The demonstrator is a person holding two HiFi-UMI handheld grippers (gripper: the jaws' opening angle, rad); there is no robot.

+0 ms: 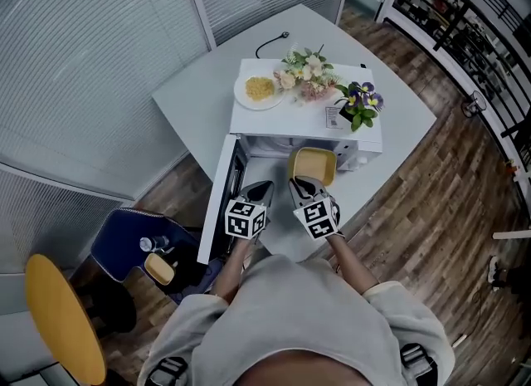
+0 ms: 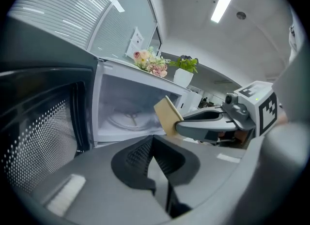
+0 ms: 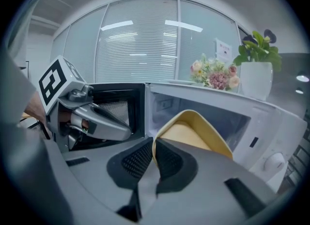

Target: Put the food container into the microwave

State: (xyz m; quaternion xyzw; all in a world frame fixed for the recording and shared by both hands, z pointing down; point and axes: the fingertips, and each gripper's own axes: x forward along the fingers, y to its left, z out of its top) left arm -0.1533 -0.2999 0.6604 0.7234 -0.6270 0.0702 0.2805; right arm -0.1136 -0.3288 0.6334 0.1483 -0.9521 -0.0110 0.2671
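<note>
Counted one microwave point(image 1: 290, 124), door point(image 1: 217, 202) open; one yellow container point(image 1: 312, 165); two grippers; one plate point(image 1: 259, 90), one bouquet point(image 1: 305, 73), one potted plant point(image 1: 358, 104) on top. Found container rim pinched in right gripper point(image 3: 153, 147), tilted at the microwave mouth. Noted left gripper point(image 2: 151, 144) pressed together, empty.

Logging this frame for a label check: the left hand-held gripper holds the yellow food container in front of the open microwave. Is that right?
Not the left: the right hand-held gripper holds the yellow food container by its rim in front of the open microwave, as the right gripper view shows. The left hand-held gripper is shut and empty.
</note>
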